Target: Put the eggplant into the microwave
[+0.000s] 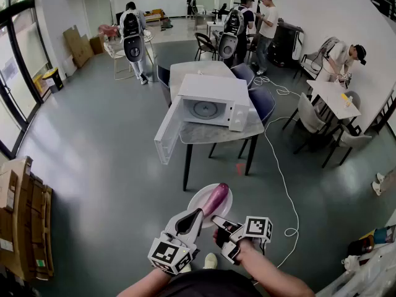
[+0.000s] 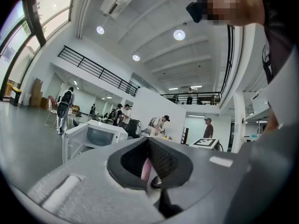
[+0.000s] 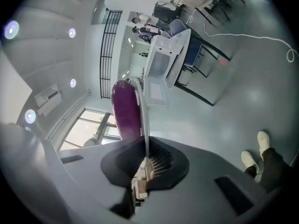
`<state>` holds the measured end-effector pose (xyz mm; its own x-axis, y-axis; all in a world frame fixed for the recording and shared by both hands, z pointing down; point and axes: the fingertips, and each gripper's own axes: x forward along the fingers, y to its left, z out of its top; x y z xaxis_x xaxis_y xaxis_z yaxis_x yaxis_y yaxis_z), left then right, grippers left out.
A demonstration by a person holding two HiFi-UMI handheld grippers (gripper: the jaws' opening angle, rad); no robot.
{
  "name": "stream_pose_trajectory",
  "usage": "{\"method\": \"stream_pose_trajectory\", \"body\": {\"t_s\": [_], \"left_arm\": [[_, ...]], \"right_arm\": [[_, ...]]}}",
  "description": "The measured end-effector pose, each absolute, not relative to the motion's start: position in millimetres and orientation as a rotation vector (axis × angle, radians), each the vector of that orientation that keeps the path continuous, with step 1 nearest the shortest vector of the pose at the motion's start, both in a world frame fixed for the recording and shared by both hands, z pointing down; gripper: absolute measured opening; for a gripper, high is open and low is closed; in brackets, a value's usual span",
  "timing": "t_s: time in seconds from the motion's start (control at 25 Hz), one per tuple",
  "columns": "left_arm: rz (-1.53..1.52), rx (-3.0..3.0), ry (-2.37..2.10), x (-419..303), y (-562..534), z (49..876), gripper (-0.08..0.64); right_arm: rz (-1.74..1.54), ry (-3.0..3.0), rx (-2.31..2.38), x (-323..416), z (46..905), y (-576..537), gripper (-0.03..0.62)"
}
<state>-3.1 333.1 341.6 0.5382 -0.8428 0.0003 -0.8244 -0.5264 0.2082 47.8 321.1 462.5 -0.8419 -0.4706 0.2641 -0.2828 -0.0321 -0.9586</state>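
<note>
Two grippers share one load close to the person's body, both clamped on a white plate (image 1: pixel 199 198). At the left, the left gripper (image 1: pixel 197 214) has its jaws drawn nearly together on a thin pale sliver, which seems to be the plate's near rim. On the plate lies the purple eggplant (image 1: pixel 215 198). Its long axis runs away from the person, and its far end points up and slightly right in the head view, toward the microwave (image 1: pixel 210 104). The microwave stands on a table (image 1: pixel 210 73) well ahead, its door (image 1: pixel 168 132) swung open to the left. At the right, the right gripper (image 1: pixel 216 221) pinches the plate's rim between narrow jaws. In its own view, the eggplant (image 3: pixel 126 111) lies along the plate's left face.
</note>
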Motion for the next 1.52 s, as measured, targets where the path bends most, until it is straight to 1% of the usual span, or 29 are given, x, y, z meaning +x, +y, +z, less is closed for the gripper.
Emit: {"method": "stream_pose_trajectory", "body": {"t_s": [0.88,1.52], "left_arm": [[-0.138,2.597,-1.427,-1,332,341,0.009],[-0.124,2.533,-1.560,8,283,344,0.009]], "right_arm": [[-1.973,2.093,-0.828,57,461,311,0.021],[-1.991,2.136,-0.748,80,470,267,0.021]]}}
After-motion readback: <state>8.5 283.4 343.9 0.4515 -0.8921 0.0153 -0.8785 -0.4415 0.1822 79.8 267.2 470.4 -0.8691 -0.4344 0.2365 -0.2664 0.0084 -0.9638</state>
